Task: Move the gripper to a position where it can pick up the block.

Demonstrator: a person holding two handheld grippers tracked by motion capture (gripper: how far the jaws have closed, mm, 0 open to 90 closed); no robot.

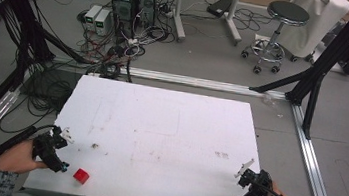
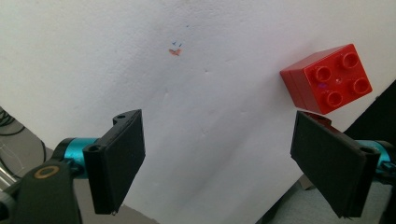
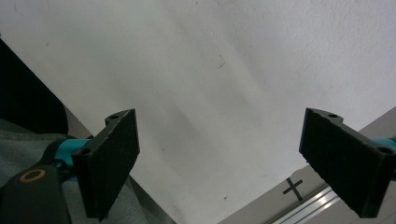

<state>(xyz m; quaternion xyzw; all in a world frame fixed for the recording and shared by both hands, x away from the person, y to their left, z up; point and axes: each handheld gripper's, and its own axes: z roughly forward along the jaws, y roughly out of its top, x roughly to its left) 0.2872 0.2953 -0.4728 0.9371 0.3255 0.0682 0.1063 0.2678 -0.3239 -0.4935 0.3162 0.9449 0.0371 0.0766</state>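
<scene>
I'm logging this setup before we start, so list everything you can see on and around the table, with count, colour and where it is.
table: one, white top with faint marks, centre of the high view
toy brick: one, red, four studs on top, near front edge at the left, just right of the left gripper
stool: one, black round seat on a chrome wheeled base, floor beyond the table, right
computer towers: two, dark, floor beyond the table, left of centre
cables: many, mostly black, tangled on the floor behind the table
frame rails: silver, on the floor along the table's sides and back
left gripper: one, black jaws wide apart, front left corner, holding nothing
right gripper: one, black jaws wide apart, front right corner, holding nothing
</scene>
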